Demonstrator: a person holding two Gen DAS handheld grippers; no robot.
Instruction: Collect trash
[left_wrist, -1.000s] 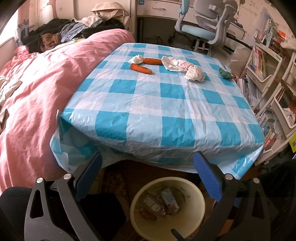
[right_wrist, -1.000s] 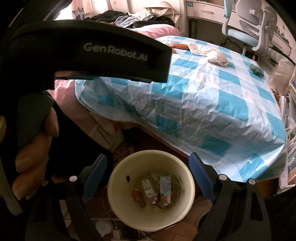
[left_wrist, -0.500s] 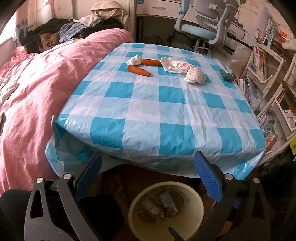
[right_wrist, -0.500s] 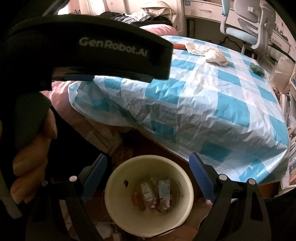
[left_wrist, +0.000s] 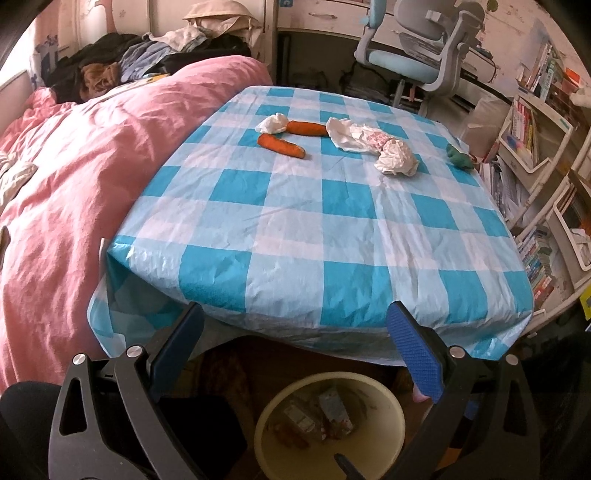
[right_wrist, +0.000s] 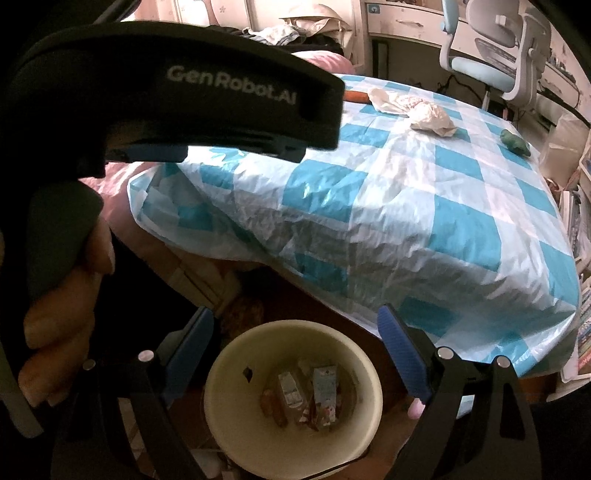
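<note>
Both the left gripper (left_wrist: 291, 332) and the right gripper (right_wrist: 295, 332) are spread, empty, above the bin (right_wrist: 221, 369); the crumpled tissue (left_wrist: 397, 158) lies on the far tabletop beyond it; it is probably light and soft; pinch its bunched centre.

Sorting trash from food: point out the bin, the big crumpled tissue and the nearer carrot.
bin (right_wrist: 221, 373): right wrist view, inner wall near the rim.
big crumpled tissue (left_wrist: 397, 157): left wrist view, middle of the wad.
nearer carrot (left_wrist: 280, 144): left wrist view, mid-body.
</note>
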